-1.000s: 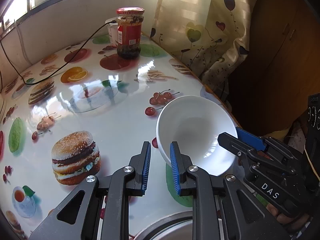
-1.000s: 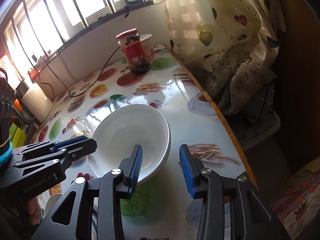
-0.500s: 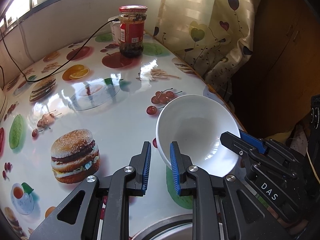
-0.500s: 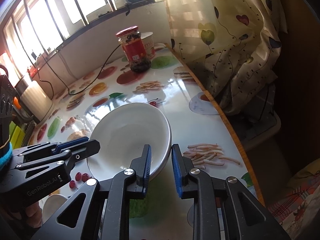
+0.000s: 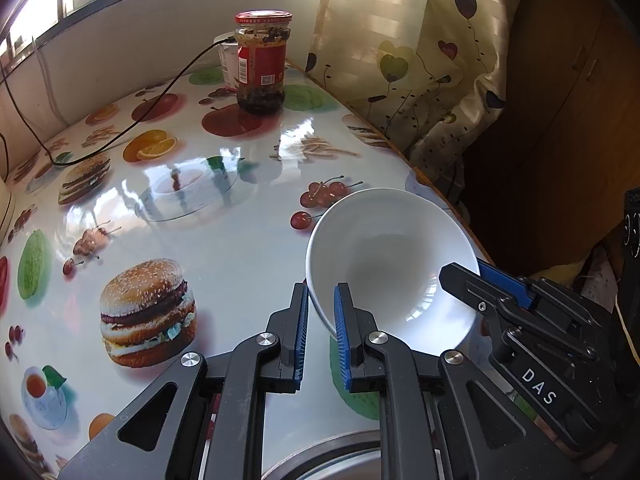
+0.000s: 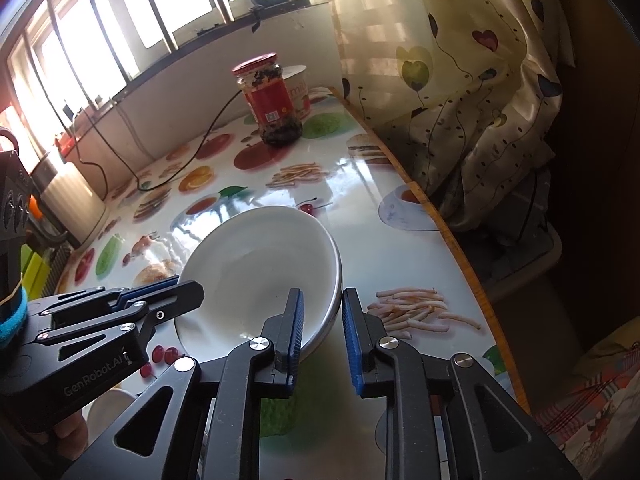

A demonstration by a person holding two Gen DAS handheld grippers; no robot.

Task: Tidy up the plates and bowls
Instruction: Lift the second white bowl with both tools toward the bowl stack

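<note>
The bowl [image 5: 390, 264] is plain white; both grippers – left [image 5: 321, 334], right [image 6: 322, 338] – are black with blue pads. The glossy white tabletop [image 5: 248, 252] is printed with burgers, cherries, orange slices and fries. The jar [image 5: 262, 62] has a red lid and red label – the cream curtain [image 5: 416, 60] bears dark hearts.

We see the right gripper [image 6: 322, 314] jaws closed in from wide apart onto the white bowl's [image 6: 256, 268] rim. The left gripper [image 5: 321, 312] just tightened a bit more on the opposite rim.
</note>
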